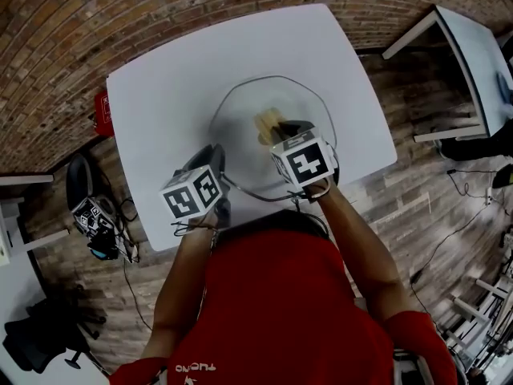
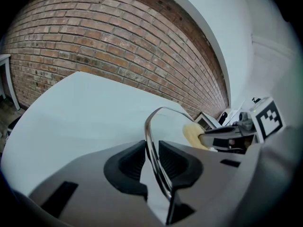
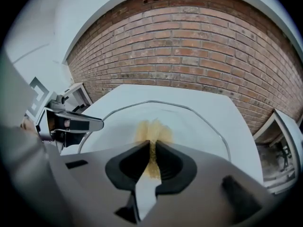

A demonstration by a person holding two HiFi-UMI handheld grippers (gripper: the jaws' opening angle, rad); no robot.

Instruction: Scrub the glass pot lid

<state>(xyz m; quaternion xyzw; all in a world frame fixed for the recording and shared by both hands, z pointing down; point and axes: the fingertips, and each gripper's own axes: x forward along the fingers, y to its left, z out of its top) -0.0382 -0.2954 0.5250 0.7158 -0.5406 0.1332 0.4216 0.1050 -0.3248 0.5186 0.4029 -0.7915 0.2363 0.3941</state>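
Glass pot lid (image 1: 258,99), just one, above one white table (image 1: 160,95): left gripper (image 2: 152,161) jaws clamped on its rim, right gripper (image 3: 152,157) jaws pinching the single yellow sponge (image 3: 151,130) over the glass.

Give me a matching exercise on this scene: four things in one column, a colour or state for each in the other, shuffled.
Things:
1. lid
2. sponge
3. table
4. wall

Colour or state:
A. red brick
B. yellowish, pinched in the right gripper
C. white
D. clear glass, rim clamped in the left gripper

Pairs: 1-D, 2-B, 3-C, 4-A
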